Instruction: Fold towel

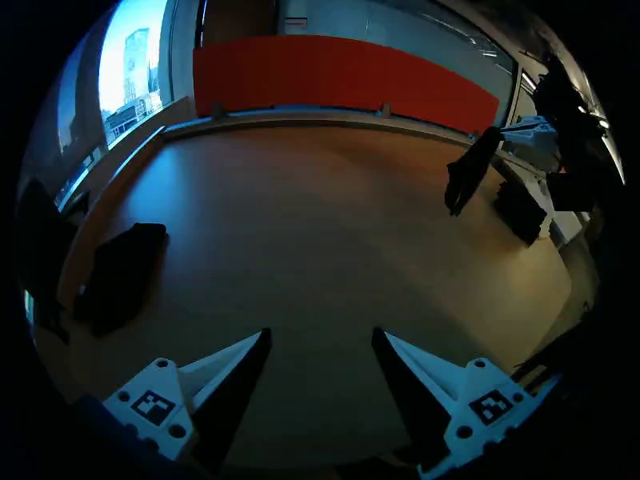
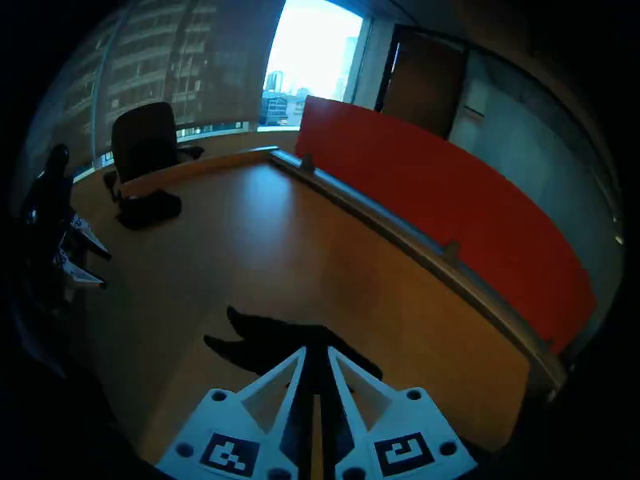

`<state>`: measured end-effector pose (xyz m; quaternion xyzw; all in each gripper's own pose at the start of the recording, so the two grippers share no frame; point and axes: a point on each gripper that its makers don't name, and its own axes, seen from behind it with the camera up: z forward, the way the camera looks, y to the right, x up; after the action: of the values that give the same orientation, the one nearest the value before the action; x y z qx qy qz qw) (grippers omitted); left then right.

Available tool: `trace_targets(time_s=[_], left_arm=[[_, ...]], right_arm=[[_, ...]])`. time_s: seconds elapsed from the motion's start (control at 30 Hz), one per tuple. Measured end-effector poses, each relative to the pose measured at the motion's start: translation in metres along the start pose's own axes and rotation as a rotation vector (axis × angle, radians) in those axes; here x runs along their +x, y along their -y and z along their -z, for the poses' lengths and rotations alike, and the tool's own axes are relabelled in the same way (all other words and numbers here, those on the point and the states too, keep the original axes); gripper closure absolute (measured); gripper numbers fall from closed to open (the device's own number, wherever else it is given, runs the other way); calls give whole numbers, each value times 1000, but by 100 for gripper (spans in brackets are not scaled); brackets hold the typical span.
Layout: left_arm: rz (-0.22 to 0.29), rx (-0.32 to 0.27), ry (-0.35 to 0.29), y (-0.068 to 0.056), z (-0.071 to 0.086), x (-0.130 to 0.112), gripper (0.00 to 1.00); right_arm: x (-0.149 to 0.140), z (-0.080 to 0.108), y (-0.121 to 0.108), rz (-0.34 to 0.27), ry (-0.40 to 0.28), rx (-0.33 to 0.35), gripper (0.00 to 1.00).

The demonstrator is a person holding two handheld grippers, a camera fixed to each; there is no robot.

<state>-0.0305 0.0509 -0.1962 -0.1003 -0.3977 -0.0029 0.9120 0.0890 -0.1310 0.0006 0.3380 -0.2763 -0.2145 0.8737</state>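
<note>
Right gripper (image 2: 316,354) is clamped on a dark, limp cloth towel (image 2: 260,340), which dangles over the brown wooden table (image 2: 264,240) at 2 o'clock in the left gripper view. Left gripper (image 1: 320,336) gapes wide, empty. It should probably pinch the hanging corner before laying the towel flat.

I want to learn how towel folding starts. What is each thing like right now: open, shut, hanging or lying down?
White left tongs: open, holding nothing, above the brown wooden table.
White right tongs: shut on the dark cloth towel.
Dark cloth towel: pinched at one end, hanging limp, not folded.
Dark cloth bundle: lying on the table, untouched.
</note>
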Motion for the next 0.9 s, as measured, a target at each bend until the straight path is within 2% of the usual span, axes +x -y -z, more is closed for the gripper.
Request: trace_targets(time_s=[0.57, 0.9], left_arm=[[-15, 4, 7, -11, -7, 9, 7], [-26, 12, 18, -18, -12, 14, 7]], right_arm=[[-33, 32, -108, -38, 53, -108, 97], [-52, 47, -171, -32, 99, -154, 97]])
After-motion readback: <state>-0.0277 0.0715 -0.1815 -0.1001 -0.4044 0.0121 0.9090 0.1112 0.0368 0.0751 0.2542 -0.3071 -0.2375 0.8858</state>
